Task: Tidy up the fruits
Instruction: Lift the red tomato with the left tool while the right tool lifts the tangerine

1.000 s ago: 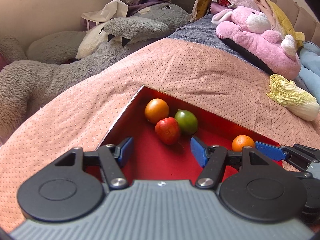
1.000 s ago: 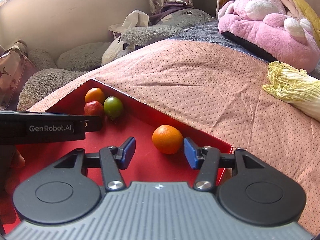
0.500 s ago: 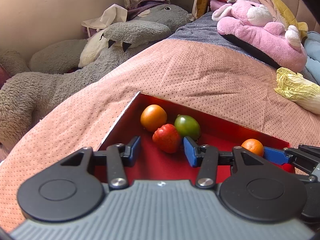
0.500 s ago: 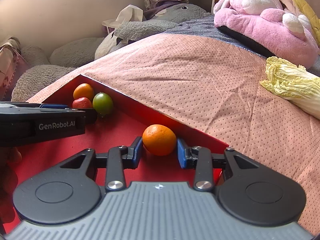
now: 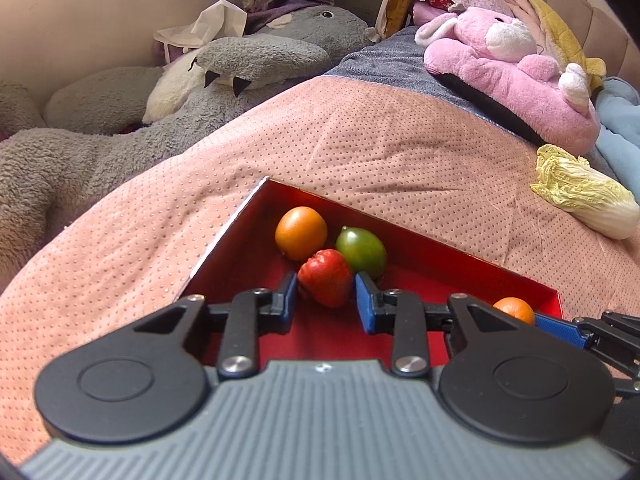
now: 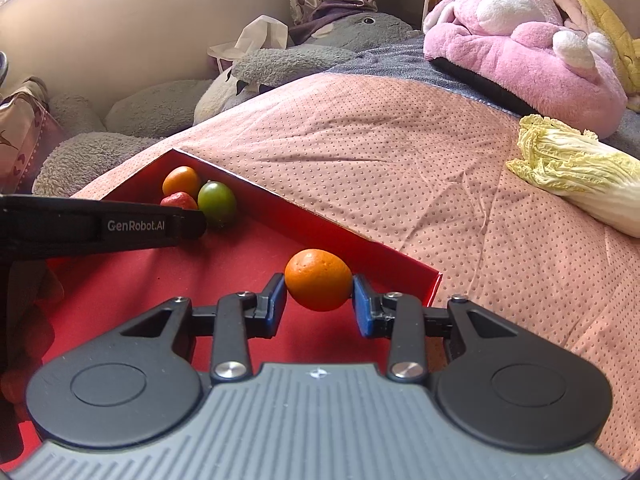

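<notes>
The left gripper [image 5: 325,294] has its jaws clamped on the red fruit [image 5: 325,277]; the right gripper [image 6: 320,300] jaws grip the orange [image 6: 319,279]. Both fruits sit in the red tray [image 6: 256,208] on the bed [image 6: 400,152], beside a green fruit [image 5: 361,251].

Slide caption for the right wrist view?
Right hand-held gripper clamps an orange inside the red tray on a bed.

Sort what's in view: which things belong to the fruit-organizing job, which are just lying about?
Job:
- red tray
- red fruit, in left gripper
- small orange, in right gripper
- large orange
- green fruit

Lying about:
- cabbage
- pink plush
- grey plush
- pink blanket
</notes>
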